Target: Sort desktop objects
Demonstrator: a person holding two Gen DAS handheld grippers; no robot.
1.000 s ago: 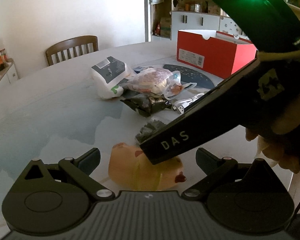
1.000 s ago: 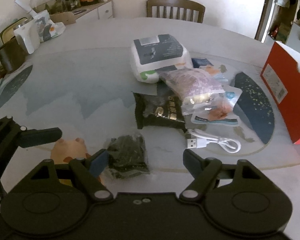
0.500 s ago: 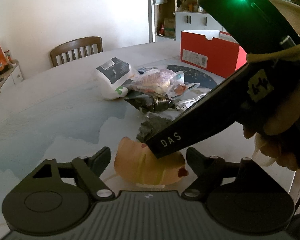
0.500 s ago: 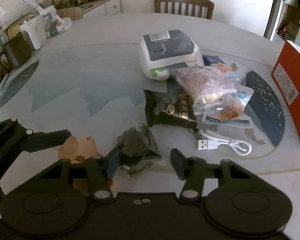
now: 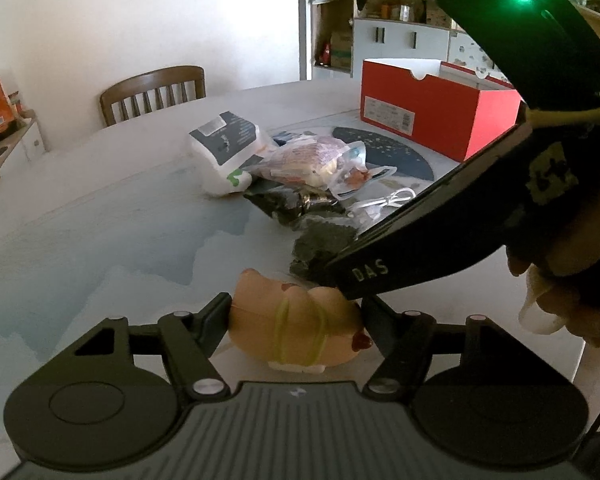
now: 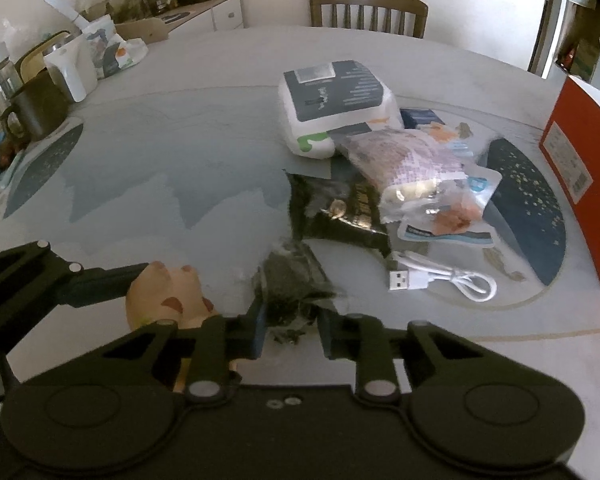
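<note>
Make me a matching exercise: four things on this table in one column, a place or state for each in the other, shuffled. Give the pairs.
1. pig toy
2. dark crinkled packet
3. white USB cable
4. red box

A. pinched in the right tongs
B. lying loose by the snack pile
C. between the left tongs, touching both
D. open-topped, at the far edge

1-C, 2-A, 3-B, 4-D

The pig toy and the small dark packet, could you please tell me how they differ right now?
The pig toy is plump, peach and smooth; the packet is dark, thin and crinkled. The toy sits in the left gripper, the packet in the right gripper, whose fingers stand much closer together. Both grippers have just been closing.
</note>
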